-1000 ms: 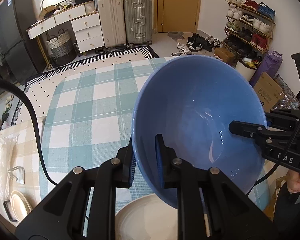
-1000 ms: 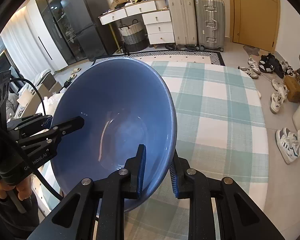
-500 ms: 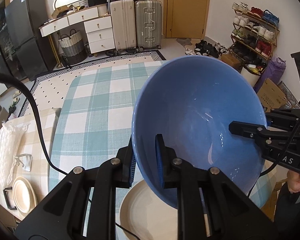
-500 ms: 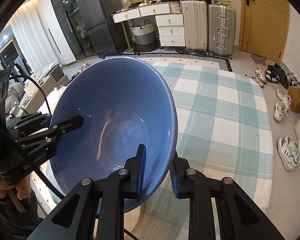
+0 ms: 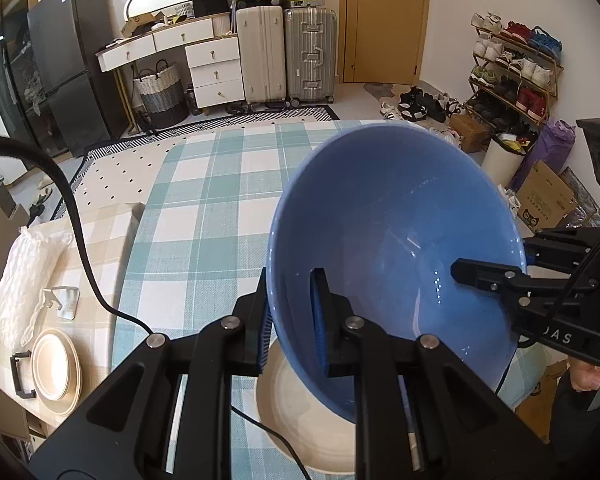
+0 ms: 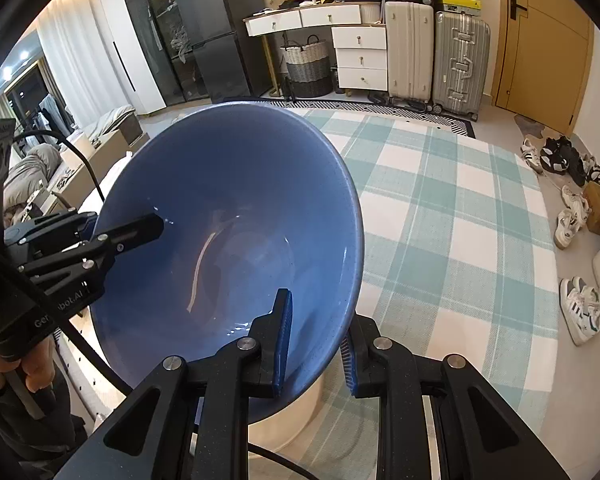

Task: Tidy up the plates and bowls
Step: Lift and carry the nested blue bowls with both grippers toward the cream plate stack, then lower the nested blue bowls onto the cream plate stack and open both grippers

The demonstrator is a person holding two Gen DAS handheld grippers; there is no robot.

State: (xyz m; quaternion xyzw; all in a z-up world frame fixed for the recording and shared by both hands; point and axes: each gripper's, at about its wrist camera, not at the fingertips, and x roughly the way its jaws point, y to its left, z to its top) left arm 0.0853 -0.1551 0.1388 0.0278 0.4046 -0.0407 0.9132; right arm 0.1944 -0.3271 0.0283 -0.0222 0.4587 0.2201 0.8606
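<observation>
Bowl (image 5: 396,248) raised; more checked tablecloth (image 5: 204,216), suitcases (image 5: 286,54) visible.

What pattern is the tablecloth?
The tablecloth is a teal and white check, clearest in the right wrist view.

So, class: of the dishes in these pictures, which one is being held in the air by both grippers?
The blue bowl. The left gripper and right gripper each clamp its rim. The cream plate lies on the checked tablecloth beneath it, and the cream stacked plates sit apart, untouched.
</observation>
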